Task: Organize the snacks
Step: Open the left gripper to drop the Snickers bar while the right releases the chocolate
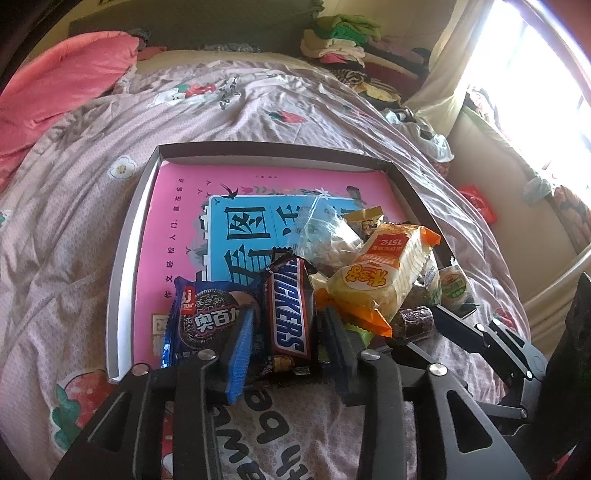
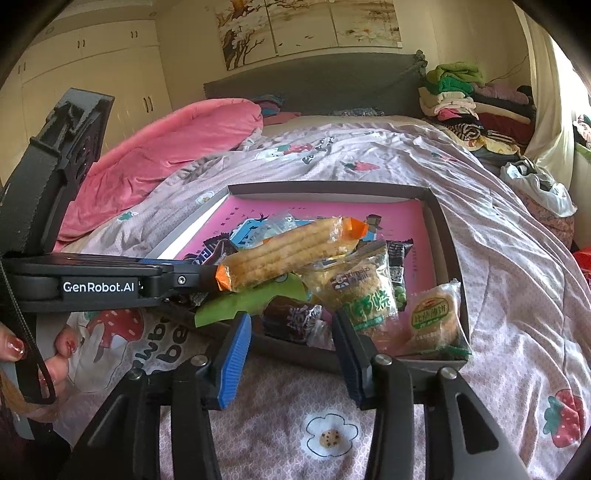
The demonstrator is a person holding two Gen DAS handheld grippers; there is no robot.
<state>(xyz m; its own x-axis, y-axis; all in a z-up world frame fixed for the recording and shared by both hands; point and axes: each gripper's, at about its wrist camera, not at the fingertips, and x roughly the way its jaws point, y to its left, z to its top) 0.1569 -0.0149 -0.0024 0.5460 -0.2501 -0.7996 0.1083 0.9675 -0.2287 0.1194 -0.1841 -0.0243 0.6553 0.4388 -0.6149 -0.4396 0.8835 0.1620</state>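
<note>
A bed (image 2: pixel 480 229) covered by a pale pink strawberry-print quilt (image 1: pixel 74 229) is seen. A grey headboard (image 2: pixel 314 88) is backed by a cream wall bearing a tree painting (image 2: pixel 306 29). Cream wardrobes (image 2: pixel 92 70) are noted. Folded clothes (image 2: pixel 458 96) are stacked near a brightly lit window (image 1: pixel 535 74).

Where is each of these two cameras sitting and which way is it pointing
Left wrist: sits on the left gripper, facing forward over the bed at the tray; its fingers straddle the Snickers bar, with the right gripper showing at the lower right.
Right wrist: sits on the right gripper, open before the tray's near edge; the left gripper enters from the left, and the person's fingers show.
Shared: tray, snack pile, orange-ended cracker pack, pink quilt.
</note>
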